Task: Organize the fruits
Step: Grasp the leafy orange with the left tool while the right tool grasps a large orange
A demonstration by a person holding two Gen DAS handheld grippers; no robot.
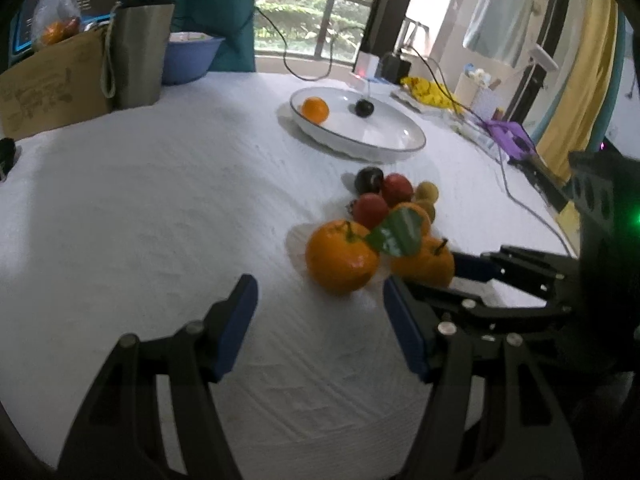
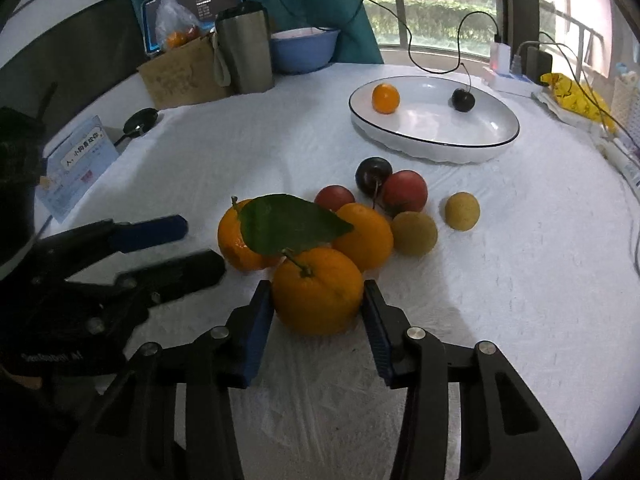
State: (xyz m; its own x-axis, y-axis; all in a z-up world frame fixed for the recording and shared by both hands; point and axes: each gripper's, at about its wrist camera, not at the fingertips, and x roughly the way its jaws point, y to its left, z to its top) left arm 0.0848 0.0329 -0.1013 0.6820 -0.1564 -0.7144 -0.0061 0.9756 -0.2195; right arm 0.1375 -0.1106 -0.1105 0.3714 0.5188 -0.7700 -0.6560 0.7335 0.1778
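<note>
Covering the table, a white cloth point(image 2: 500, 280) by windows point(image 2: 440, 4).

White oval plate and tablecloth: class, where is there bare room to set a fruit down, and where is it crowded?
Free: the white oval plate right of its small orange and dark cherry; also the cloth between the steel tumbler and the fruit cluster. Crowded: that cluster, and the far right table edge with cables.

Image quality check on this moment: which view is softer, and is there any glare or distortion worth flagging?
Left wrist view: softer overall, the near orange smeared, window blown out, a green light flare at the right edge. Right wrist view: sharper, the leaf crisp, soft shadows under the fruit. Both: fisheye bends the white plate and table edge.
</note>
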